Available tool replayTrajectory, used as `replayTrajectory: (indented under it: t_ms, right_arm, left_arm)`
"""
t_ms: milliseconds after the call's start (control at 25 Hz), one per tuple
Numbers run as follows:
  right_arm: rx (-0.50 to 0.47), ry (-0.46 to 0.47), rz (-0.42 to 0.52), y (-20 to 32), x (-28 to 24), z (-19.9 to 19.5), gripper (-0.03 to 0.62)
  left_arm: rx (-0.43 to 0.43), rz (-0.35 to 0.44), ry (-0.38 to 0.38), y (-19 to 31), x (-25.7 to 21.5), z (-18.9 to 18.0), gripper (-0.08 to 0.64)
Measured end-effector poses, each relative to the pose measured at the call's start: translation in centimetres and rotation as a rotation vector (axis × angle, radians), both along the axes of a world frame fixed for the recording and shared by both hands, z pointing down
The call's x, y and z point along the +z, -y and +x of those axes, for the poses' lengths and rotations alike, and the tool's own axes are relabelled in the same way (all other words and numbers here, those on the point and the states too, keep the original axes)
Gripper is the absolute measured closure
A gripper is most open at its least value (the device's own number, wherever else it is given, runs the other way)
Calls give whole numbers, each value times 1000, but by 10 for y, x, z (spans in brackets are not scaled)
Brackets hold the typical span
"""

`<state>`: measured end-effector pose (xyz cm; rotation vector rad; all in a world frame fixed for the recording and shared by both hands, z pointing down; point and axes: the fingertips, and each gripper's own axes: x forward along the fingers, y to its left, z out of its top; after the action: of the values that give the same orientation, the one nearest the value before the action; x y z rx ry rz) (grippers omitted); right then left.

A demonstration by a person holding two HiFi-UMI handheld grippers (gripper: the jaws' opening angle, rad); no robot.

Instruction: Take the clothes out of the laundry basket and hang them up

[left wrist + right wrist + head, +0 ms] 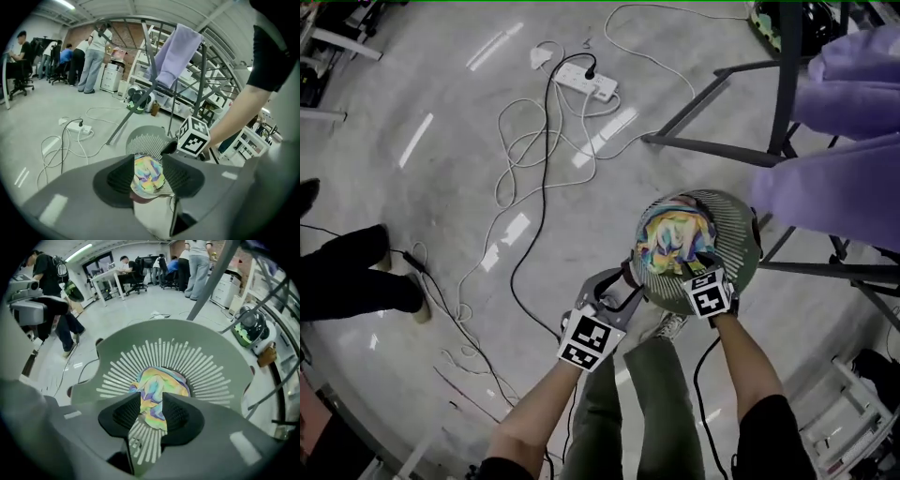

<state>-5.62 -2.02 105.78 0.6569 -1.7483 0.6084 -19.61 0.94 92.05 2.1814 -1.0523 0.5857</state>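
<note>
1. Nearest the lens in the head view, at bottom centre, are the person's two forearms, each carrying a gripper toward the laundry basket (pixel 742 225) at centre right.
2. The right gripper (pixel 151 414) points steeply down into the basket. Its jaws are spread, and no pad presses on cloth.
3. The multicoloured garment (pixel 157 387) lies crumpled on the slatted basket bottom, straight ahead of the right jaws. One raised fold runs down the frame in line with their gap.
4. The left gripper (pixel 148 165) sits at the basket's lower-left side in the head view, at or just outside the rim as far as that view shows. Its jaws are also parted and grip nothing; the garment shows through the gap, farther off.
5. By my reading, the right hand is nearer and better aligned, so a straight descent and a squeeze on that fold should suffice.
6. The drying rack (pixel 787 84), with a lilac cloth (pixel 839 178) already hanging on it, stands at upper right, just beyond the basket.
</note>
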Motion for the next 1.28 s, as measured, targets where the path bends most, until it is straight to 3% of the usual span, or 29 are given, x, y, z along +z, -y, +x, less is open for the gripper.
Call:
replayTrajectory:
  t_ms: [280, 760, 1040, 1280]
  right_arm:
    - [-295, -67, -61, -6, 79, -3, 434]
    - [-521, -153, -68, -7, 165, 0, 444]
    - [-464, -171, -94, -8, 169, 8, 569]
    - [-358, -22, -9, 1, 107, -7, 574]
  left_arm:
    - [-13, 42, -17, 3, 32, 7, 400]
    - [-15, 65, -52, -6, 58, 6, 400]
    - [-15, 50, -33, -9, 59, 2, 400]
    - [3, 56, -16, -2, 43, 7, 400]
